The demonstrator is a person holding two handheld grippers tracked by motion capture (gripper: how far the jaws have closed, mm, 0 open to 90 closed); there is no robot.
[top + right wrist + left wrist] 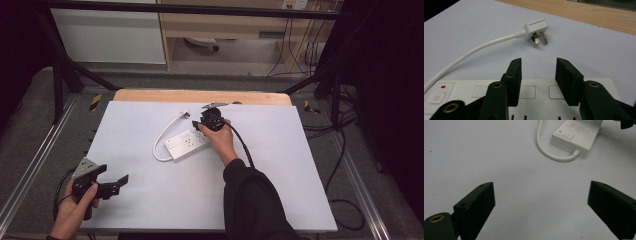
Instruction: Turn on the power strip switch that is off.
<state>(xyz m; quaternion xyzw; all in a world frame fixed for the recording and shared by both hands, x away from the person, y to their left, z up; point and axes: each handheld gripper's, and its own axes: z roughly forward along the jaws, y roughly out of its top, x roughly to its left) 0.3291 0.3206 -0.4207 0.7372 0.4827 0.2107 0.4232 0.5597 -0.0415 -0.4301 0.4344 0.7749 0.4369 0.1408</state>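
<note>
RIGHT GRIPPER: over white power strip at mid-table, jaws part-spread, gripping nothing visible | LEFT GRIPPER: spread wide, empty, near corner | RISK: light strip may skid or tilt if clamped off-centre | NEARBY: plug lies ahead; looping cable could snag

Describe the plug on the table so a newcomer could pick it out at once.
Start at the white table and find the white power strip near its middle. Follow its white cable as it loops toward the far wooden edge; the plug is at its end, a white block with metal pins, lying loose.
</note>
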